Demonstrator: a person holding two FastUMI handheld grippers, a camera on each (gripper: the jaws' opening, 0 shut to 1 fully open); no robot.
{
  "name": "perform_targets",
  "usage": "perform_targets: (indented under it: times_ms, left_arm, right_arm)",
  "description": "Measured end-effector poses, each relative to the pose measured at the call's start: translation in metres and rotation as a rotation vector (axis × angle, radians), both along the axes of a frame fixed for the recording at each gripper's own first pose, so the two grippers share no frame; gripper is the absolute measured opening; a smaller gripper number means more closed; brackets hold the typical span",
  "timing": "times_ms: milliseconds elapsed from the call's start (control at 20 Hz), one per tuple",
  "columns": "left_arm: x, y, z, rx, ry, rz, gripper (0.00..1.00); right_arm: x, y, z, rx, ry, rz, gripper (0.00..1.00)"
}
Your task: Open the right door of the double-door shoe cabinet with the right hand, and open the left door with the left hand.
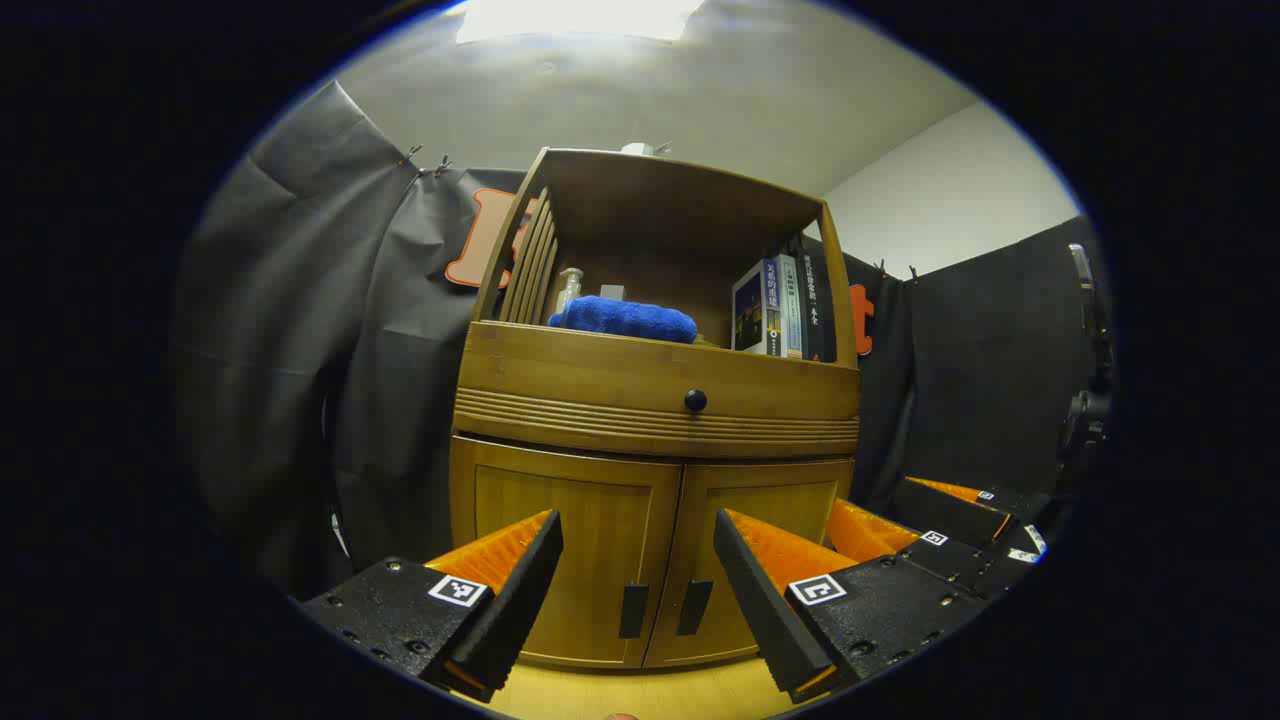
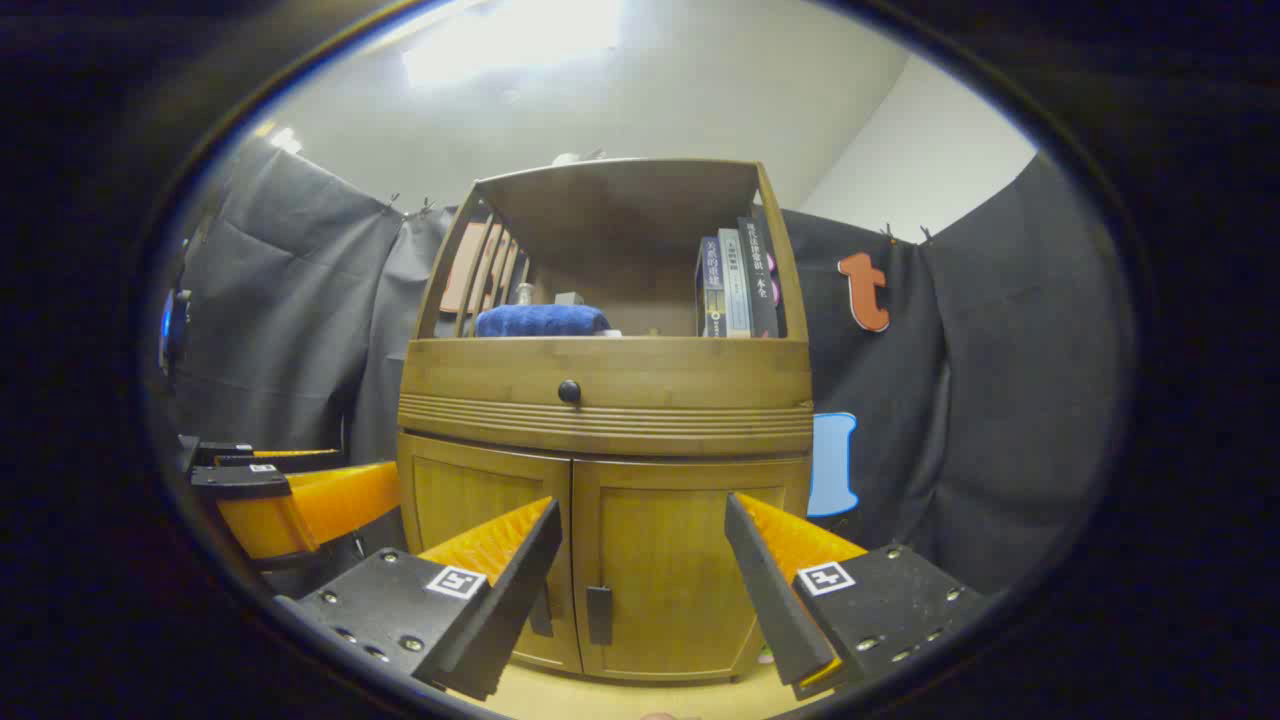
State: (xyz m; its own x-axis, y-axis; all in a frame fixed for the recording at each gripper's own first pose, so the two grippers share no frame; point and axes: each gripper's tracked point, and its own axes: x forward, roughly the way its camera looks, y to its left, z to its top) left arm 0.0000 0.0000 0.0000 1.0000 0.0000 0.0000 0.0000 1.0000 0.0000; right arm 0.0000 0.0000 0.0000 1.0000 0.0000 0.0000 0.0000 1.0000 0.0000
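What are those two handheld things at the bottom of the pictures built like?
Each tool, left and right, has two wedge-shaped fingers with ribbed inner faces. They sit on black, speckled blocks fixed with small screws. Each block carries a square black-and-white marker on top. No cables or sleeves are visible.

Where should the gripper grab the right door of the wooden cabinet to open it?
Grip the right door by its small dark handle near the middle seam, coming straight from the front. It sticks out as a thin upright tab, so open jaws could likely close on its two sides.
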Motion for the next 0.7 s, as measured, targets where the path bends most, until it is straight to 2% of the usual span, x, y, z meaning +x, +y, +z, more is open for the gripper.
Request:
perform_targets:
  times_ms: [250, 700]
  left_arm:
    - [0.0, -0.002, -0.017, 0.055, 0.034, 0.02, 0.94]
    - [-0.006, 0.008, -0.017, 0.03, 0.024, 0.073, 0.94]
  right_arm:
    - [-0.001, -0.011, -0.014, 0.018, 0.037, 0.004, 0.96]
    - [0.001, -0.018, -0.031, -0.004, 0.064, 0.012, 0.97]
